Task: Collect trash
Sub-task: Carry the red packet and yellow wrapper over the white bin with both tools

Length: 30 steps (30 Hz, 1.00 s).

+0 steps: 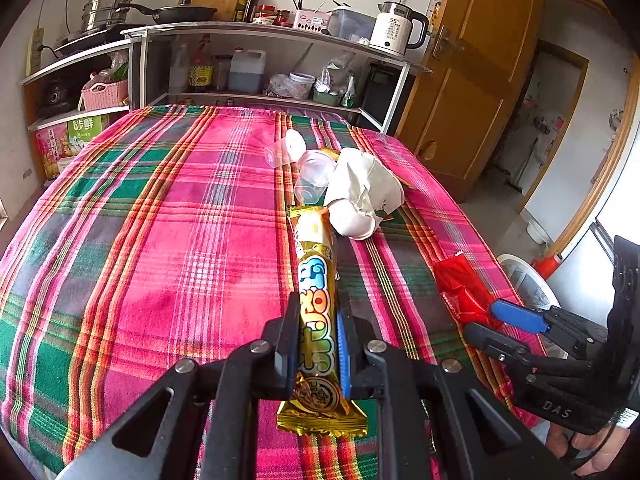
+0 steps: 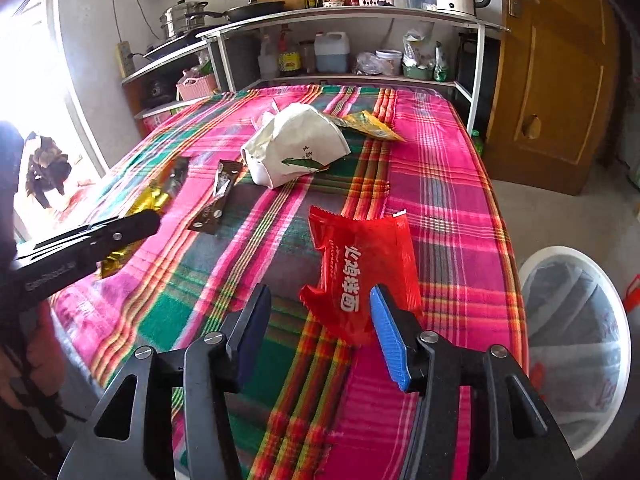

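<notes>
The gold snack wrapper [image 1: 316, 312] is clamped lengthwise between the two fingers of the left gripper [image 1: 318, 344], its crimped tail sticking out toward the camera at 6 o'clock and its far end reaching to 12 o'clock above the plaid tablecloth [image 1: 160, 240]. Just past that far end, at 1 o'clock in the left wrist view, lies a crumpled white paper cup [image 1: 364, 192], with clear plastic cups [image 1: 308, 168] touching it on its 10 o'clock side. The red noodle wrapper [image 2: 360, 268] lies flat on the cloth near the table's right edge; the right gripper [image 2: 320, 328] stands spread wide at the wrapper's near end, its blue-padded finger [image 2: 390, 340] overlapping the wrapper's corner while the other finger sits well apart at 9 o'clock, so nothing is gripped. In the right wrist view a dark foil sachet [image 2: 218, 196] lies at 10 o'clock from the red wrapper, and a yellow packet [image 2: 372, 126] lies beyond the white cup at 12 o'clock. A white bin [image 2: 576, 344] with a liner stands on the floor at 3 o'clock, just beside the table. Shelves [image 1: 260, 36] with a kettle [image 1: 396, 28] run along the wall at 12 o'clock.
</notes>
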Tool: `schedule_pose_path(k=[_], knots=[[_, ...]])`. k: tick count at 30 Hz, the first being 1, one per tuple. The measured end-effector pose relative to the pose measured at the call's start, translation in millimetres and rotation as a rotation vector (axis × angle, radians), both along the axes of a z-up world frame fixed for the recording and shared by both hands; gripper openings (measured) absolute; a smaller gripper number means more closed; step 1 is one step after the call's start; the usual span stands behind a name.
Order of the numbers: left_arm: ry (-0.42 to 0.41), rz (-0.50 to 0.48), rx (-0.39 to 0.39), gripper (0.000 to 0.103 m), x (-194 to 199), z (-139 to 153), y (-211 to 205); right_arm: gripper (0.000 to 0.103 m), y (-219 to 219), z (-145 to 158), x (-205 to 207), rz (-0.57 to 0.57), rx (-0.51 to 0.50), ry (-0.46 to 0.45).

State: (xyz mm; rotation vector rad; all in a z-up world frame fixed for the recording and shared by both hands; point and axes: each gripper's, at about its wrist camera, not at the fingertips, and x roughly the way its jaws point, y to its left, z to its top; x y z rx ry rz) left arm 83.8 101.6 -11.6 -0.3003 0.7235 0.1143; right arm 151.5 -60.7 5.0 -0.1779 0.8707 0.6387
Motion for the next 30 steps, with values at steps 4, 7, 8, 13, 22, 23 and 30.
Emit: schedule_pose_path(k=[4, 7, 8, 13, 22, 23, 30], knots=[[-0.001, 0.007, 0.003, 0.016, -0.8, 0.7, 1.9, 0.016, 5.2, -8.0, 4.3, 0.006, -0.032, -0.004], [-0.002, 0.006, 0.004, 0.016, -0.9, 0.9, 1.4, 0.012, 1.2, -5.4, 4.0, -0.005, -0.014, -0.003], [-0.004, 0.004, 0.005, 0.016, -1.1, 0.8, 0.6, 0.011, -0.4, -4.0, 3.5, -0.008, -0.009, -0.004], [-0.015, -0.018, 0.0, 0.016, -2.6, 4.0, -6.7, 0.01, -8.8, 7.2, -3.8, -0.021, 0.017, -0.017], [-0.037, -0.082, -0.007, 0.016, -0.4, 15.6, -31.1, 0.01, -40.0, 24.1, -15.9, -0.077, 0.056, -0.045], [-0.039, -0.091, -0.007, 0.016, 0.8, 16.9, -34.5, 0.01, -45.1, 25.4, -16.8, -0.088, 0.058, -0.048], [-0.042, -0.169, -0.01, 0.016, 14.1, 20.7, -64.4, 0.01, -79.8, 30.5, -16.9, -0.168, 0.071, -0.058]])
